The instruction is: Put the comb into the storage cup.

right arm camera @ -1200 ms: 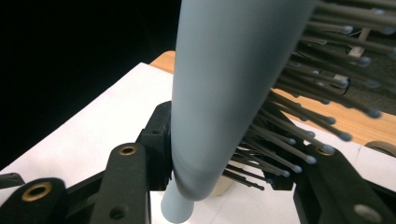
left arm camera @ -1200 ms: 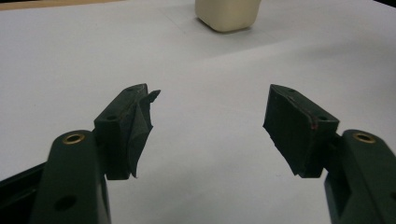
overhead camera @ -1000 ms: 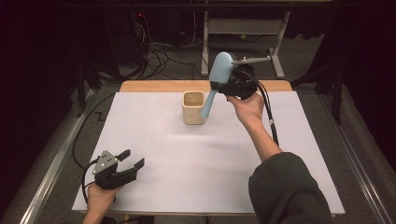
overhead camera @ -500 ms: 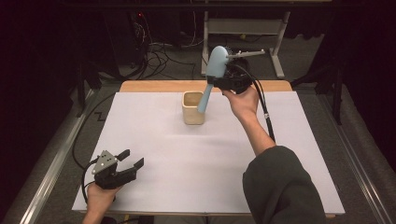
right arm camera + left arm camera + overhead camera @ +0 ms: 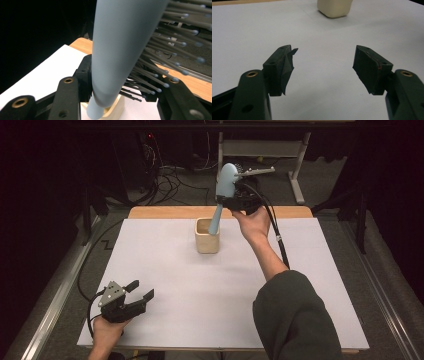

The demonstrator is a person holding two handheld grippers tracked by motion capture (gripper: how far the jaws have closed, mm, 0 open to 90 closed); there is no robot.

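While the right hand-held gripper [image 5: 234, 200] clamps its jaws on a pale blue hairbrush [image 5: 223, 195] near where the bristled head meets the handle, the brush stands tilted over the far middle of the table [image 5: 165, 265], its handle tip dipping into the mouth of a small cream cup [image 5: 207, 240]. The right gripper view shows the brush [image 5: 117, 50] pinched between both jaws, bristles to the right. The left hand-held gripper [image 5: 134, 296] rests near the table's near left corner, jaws spread wide and holding nothing.
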